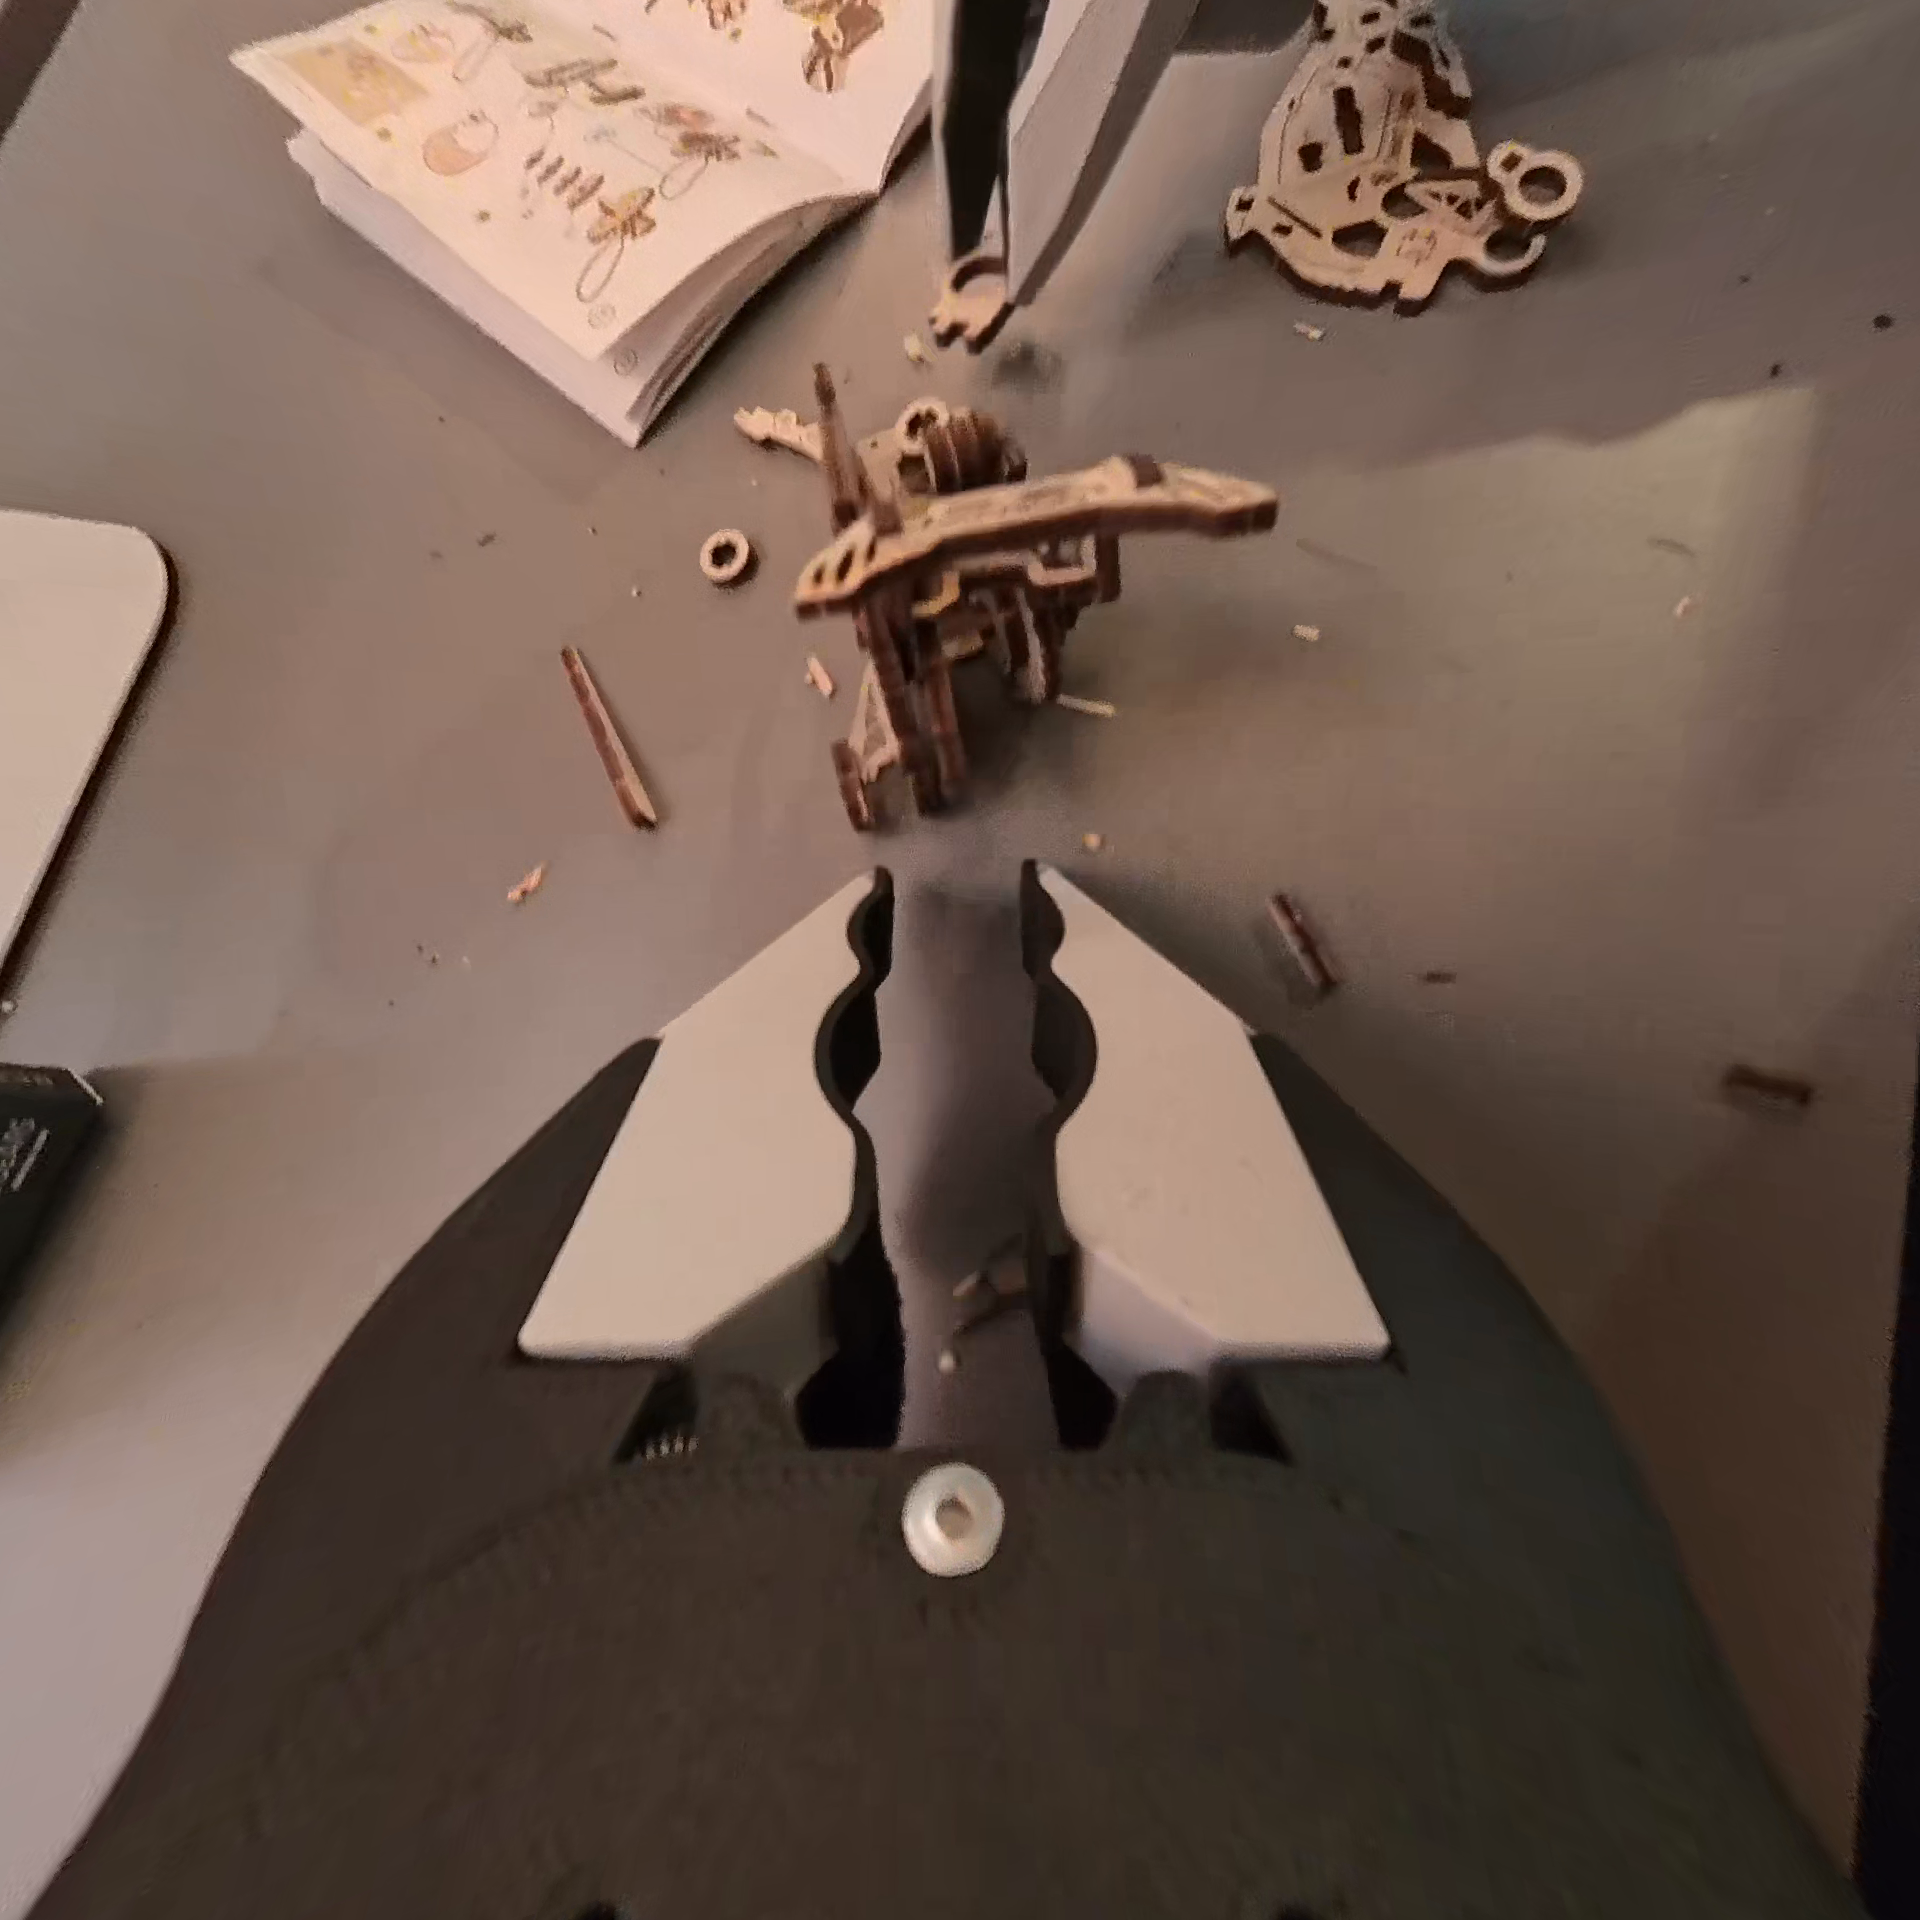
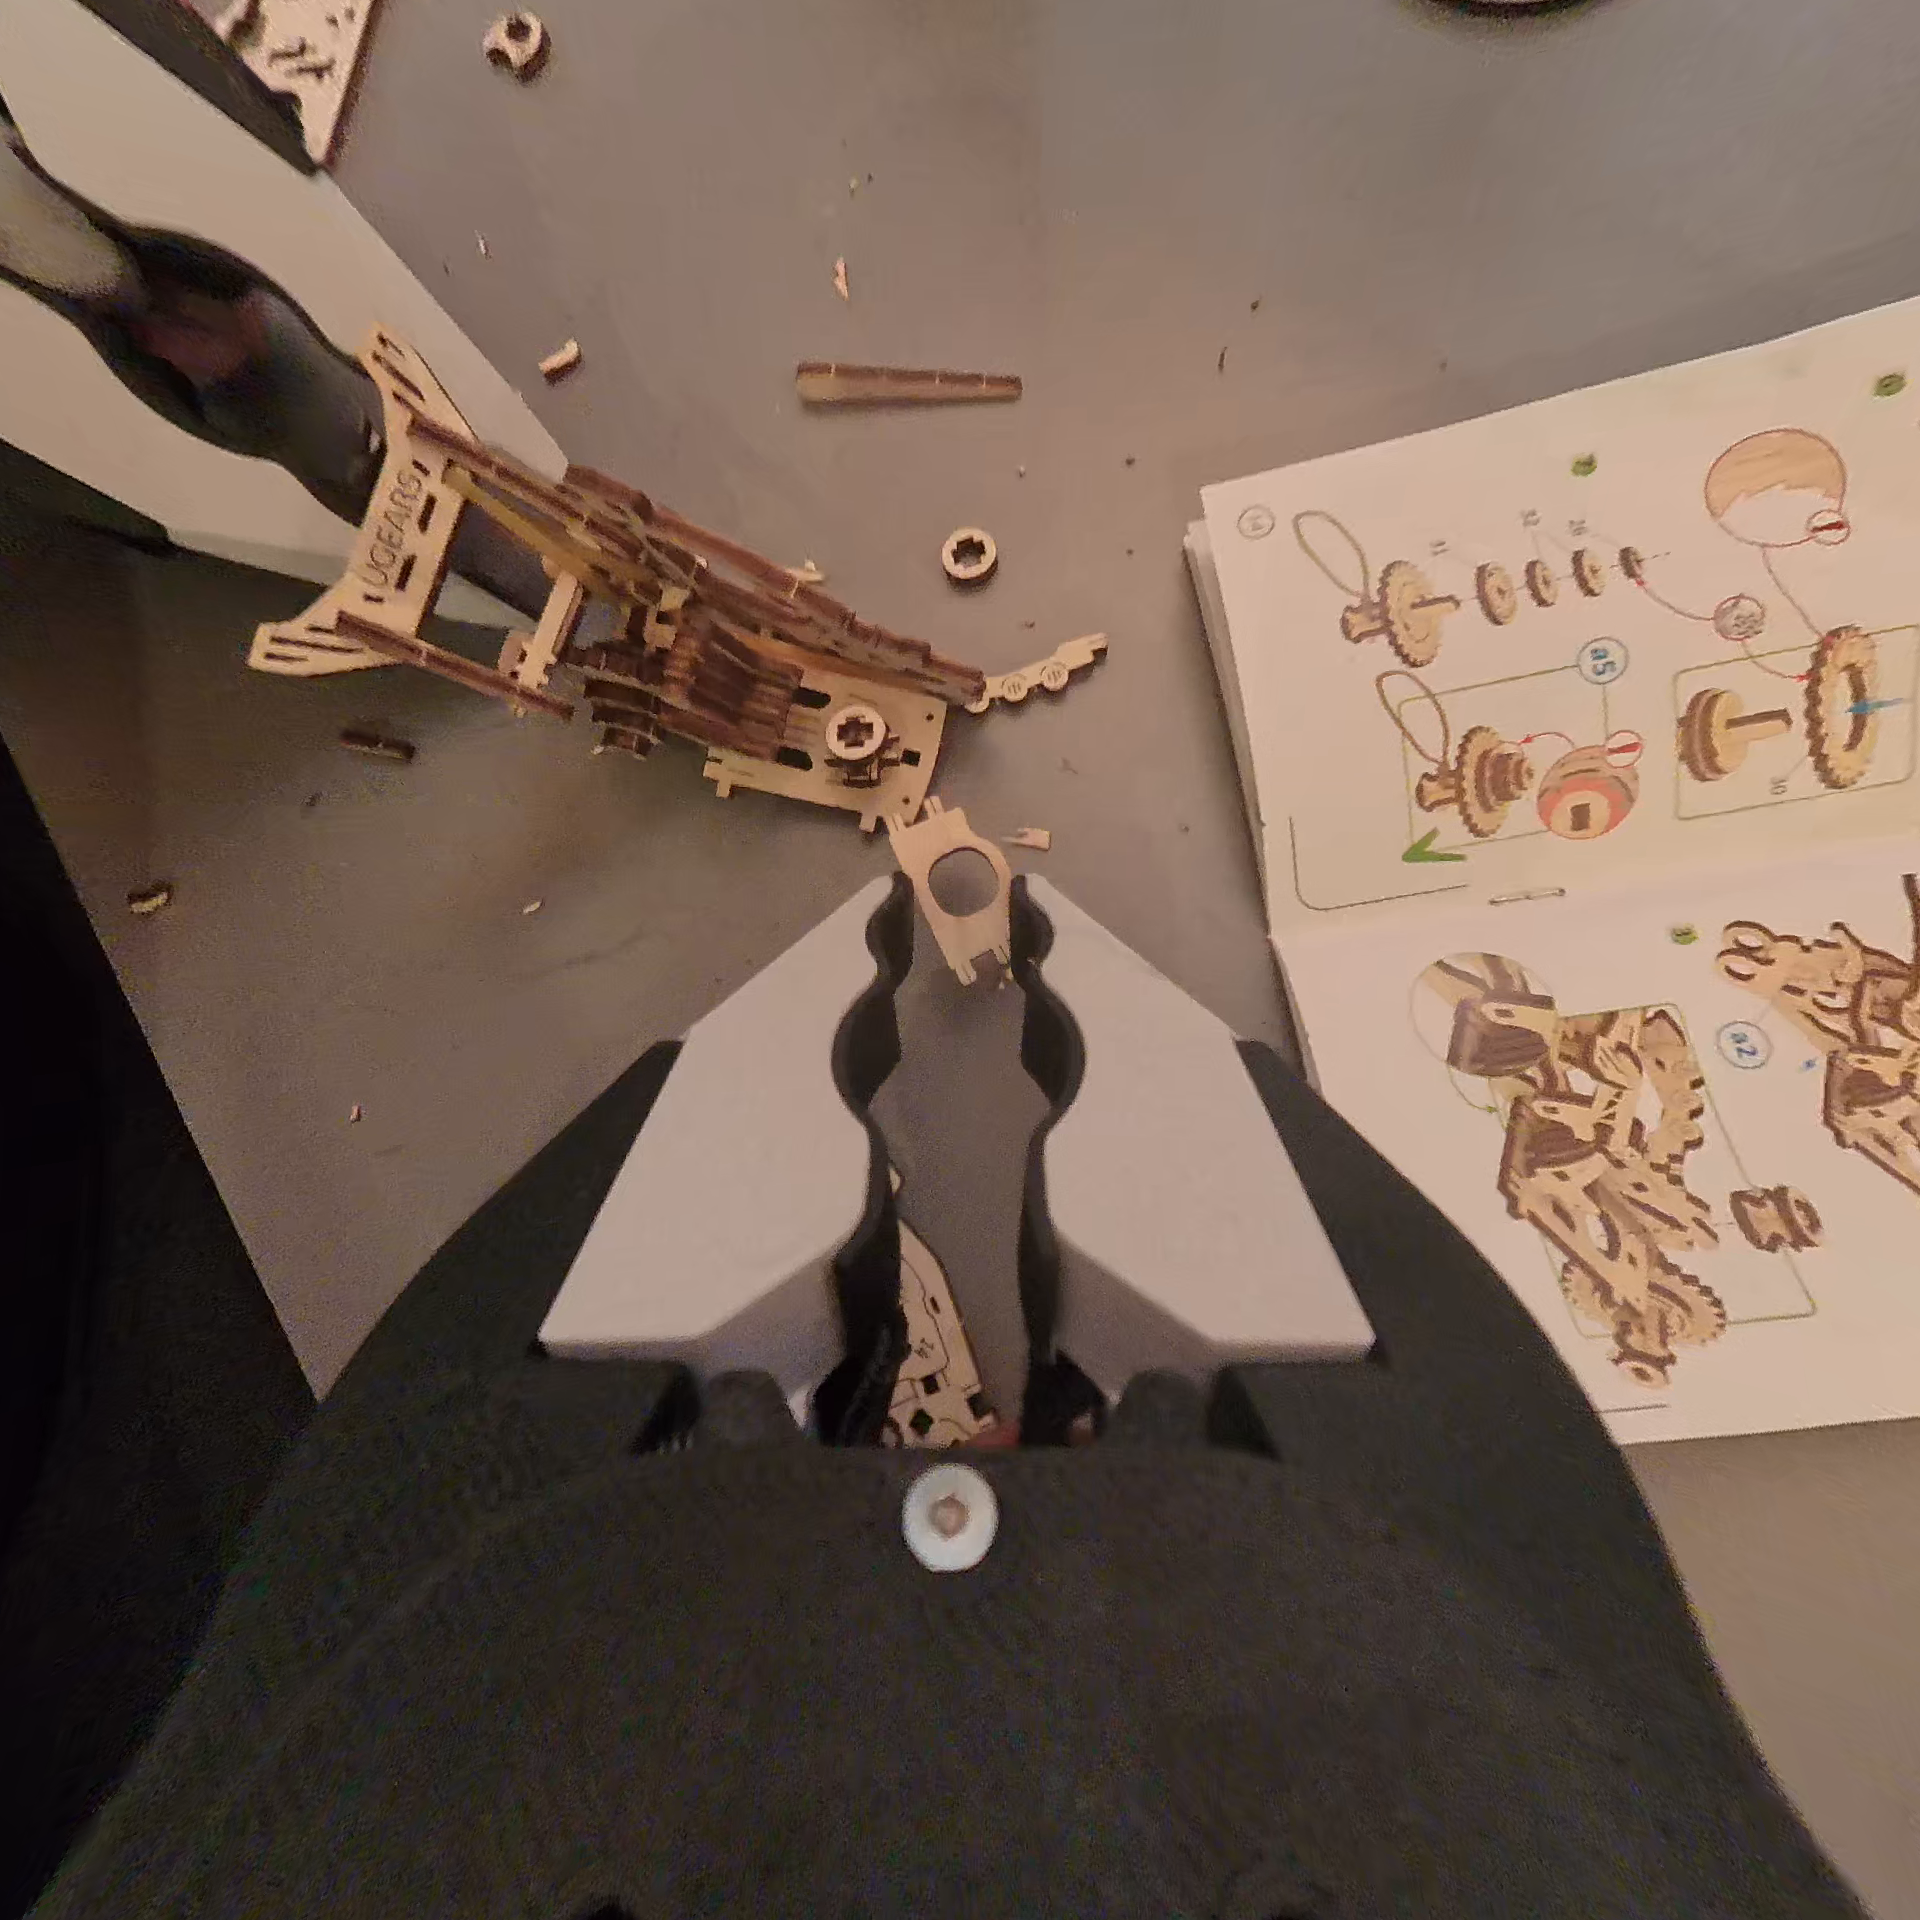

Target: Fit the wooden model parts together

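The partly built wooden model [image 1: 966, 603] stands on the grey table [image 1: 1455, 831] just beyond my left gripper [image 1: 956, 883], which is open and empty with its tips close to the model's near end. In the right wrist view the model [image 2: 623, 634] lies ahead to the left, with the left gripper [image 2: 208, 343] behind its far end. My right gripper [image 2: 958, 904] is shut on a small flat wooden piece with a round hole [image 2: 961, 894]. The piece's front tip sits right at the corner of the model's end plate. In the left wrist view the right gripper [image 1: 987, 281] hangs behind the model with that piece [image 1: 971, 301].
An open instruction booklet [image 1: 582, 177] [image 2: 1558, 831] lies beside the model. A second wooden assembly [image 1: 1392, 187] sits at the far right. A wooden stick [image 1: 608, 738], a small ring [image 1: 727, 556] and chips are scattered around. A white board [image 1: 62, 665] and a black box [image 1: 31, 1164] lie at the left. Spacing between my two grippers at the tips: around 12 cm. My left gripper's tips are some 8 cm from the wooden stick [image 1: 608, 738]. Look for it in the right wrist view [image 2: 890, 380] too.
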### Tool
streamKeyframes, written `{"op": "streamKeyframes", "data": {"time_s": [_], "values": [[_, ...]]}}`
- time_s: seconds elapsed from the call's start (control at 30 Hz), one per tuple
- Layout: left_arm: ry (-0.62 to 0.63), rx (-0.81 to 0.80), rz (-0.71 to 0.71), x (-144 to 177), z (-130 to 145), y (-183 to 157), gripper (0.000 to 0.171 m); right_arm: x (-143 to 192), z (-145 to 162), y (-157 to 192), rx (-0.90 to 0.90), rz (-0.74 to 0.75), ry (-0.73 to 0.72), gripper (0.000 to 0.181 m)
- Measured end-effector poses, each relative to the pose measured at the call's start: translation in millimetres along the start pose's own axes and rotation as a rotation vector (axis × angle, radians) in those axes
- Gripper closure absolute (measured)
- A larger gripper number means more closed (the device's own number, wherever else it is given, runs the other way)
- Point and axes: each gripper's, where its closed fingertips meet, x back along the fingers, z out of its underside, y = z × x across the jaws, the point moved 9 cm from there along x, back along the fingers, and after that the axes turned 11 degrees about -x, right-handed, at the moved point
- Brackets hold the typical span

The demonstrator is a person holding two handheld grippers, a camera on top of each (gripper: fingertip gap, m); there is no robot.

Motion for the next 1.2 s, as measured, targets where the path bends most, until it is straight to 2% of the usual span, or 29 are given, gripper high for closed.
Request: {"op": "streamKeyframes", "data": {"time_s": [0.17,0.3,0.4,0.47,0.6,0.67,0.8,0.9,1.1,1.13,1.2], "values": [[-0.005,0.048,-0.037,27,12,12,0.144,-3,8,-2,0.044,0.042,0.044,0.166],[-0.043,0.062,-0.088,36,11,27,0.144,4,2,0,0.108,0.059,0.057,0.151],[-0.075,0.08,-0.11,33,8,29,0.145,14,-28,2,0.162,0.028,-0.018,0.157],[-0.086,0.084,-0.12,29,7,28,0.145,8,-53,5,0.203,0.001,-0.011,0.159],[-0.113,0.094,-0.146,30,6,29,0.146,-33,-76,4,0.246,-0.084,0.17,0.16],[-0.123,0.105,-0.151,31,7,29,0.146,-47,-80,5,0.267,-0.096,0.255,0.159],[-0.128,0.114,-0.152,33,14,26,0.146,-60,-85,9,0.321,-0.084,0.329,0.161],[-0.14,0.122,-0.152,34,17,26,0.147,-66,-82,9,0.344,-0.05,0.377,0.17],[-0.15,0.112,-0.163,35,17,26,0.147,-67,-81,9,0.34,-0.082,0.354,0.175],[-0.152,0.112,-0.165,35,16,26,0.148,-64,-82,9,0.333,-0.094,0.334,0.181],[-0.154,0.11,-0.167,35,16,26,0.148,-55,-84,7,0.317,-0.096,0.305,0.181]]}}
